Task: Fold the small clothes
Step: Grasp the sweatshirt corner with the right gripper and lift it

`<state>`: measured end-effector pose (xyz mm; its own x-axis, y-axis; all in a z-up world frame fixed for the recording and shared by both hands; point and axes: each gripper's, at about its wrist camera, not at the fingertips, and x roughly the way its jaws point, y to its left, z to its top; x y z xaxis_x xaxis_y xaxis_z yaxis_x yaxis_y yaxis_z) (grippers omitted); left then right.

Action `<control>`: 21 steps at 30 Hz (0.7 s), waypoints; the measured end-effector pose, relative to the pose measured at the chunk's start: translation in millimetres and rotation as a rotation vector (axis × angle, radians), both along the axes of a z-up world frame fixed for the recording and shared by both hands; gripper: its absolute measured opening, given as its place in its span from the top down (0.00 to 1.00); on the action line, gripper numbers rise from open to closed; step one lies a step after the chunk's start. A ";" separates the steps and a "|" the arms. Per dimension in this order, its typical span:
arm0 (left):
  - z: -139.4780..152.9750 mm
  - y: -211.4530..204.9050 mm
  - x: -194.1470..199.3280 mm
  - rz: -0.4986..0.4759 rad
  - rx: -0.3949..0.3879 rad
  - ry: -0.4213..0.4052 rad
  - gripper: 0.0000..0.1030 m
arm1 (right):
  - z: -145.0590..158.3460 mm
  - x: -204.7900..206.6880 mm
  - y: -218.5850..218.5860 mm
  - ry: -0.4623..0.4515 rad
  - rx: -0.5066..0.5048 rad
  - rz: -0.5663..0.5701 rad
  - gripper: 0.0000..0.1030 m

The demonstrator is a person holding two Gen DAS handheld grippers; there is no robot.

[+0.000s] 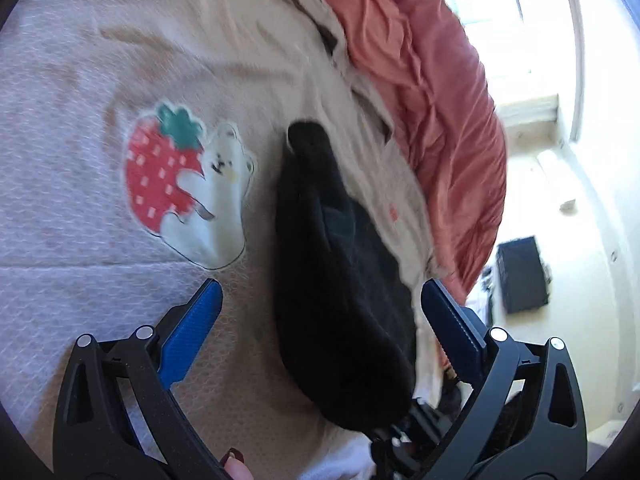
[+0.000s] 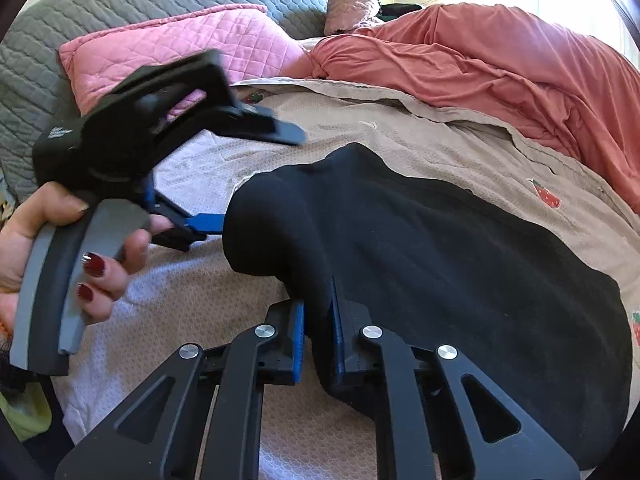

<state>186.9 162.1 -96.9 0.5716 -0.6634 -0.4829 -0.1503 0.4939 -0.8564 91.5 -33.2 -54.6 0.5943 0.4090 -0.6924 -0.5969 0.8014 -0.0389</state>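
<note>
A black, soft, rumpled garment (image 2: 420,240) lies bunched on the blanket (image 2: 400,132).

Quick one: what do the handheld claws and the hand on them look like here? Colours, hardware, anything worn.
Both claws are black plastic linkages with cut-out windows and silver round pivot pins. The left claw and right claw carry blue ribbed pads on their fingers. From the right wrist view, the left unit has a curved grey and black handle. The hand wears dark red nail polish. No sleeves or cables show.
</note>
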 end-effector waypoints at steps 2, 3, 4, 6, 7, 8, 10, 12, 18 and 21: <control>0.3 -8.4 6.4 -0.030 0.024 -0.001 0.10 | -0.8 -1.3 1.6 -0.008 -0.012 0.003 0.90; -0.6 -12.2 8.6 -0.044 0.029 0.000 0.10 | -1.6 -2.5 2.9 -0.012 -0.020 0.005 0.90; -1.3 -15.7 12.0 -0.055 0.031 0.000 0.10 | -2.6 -4.0 3.9 -0.017 -0.028 0.005 0.90; -1.6 -19.9 16.4 -0.076 0.032 -0.009 0.10 | -4.9 -6.5 6.0 -0.025 -0.043 0.009 0.90; -1.3 -23.4 19.5 -0.092 0.034 -0.014 0.10 | -5.9 -7.7 6.9 -0.027 -0.051 0.011 0.90; -1.7 -25.3 20.4 -0.105 0.034 -0.018 0.12 | -6.6 -8.9 7.3 -0.031 -0.057 0.011 0.90; -3.0 -32.7 24.7 -0.135 0.032 -0.026 0.17 | -7.9 -11.3 8.3 -0.040 -0.074 0.013 0.89; -4.4 -36.4 26.7 -0.154 0.039 -0.026 0.28 | -9.4 -13.3 9.3 -0.050 -0.094 0.014 0.85; -15.8 -31.0 27.0 -0.151 0.043 0.018 0.60 | -19.4 -23.2 19.0 -0.116 -0.188 0.051 0.69; -18.3 -27.4 25.8 -0.148 0.022 0.023 0.63 | -29.6 -32.1 31.4 -0.180 -0.292 0.100 0.54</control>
<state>212.8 134.7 -115.1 0.4574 -0.7284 -0.5101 -0.0938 0.5310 -0.8422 59.4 -1.9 -84.3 0.6847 0.2714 -0.6764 -0.6345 0.6787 -0.3699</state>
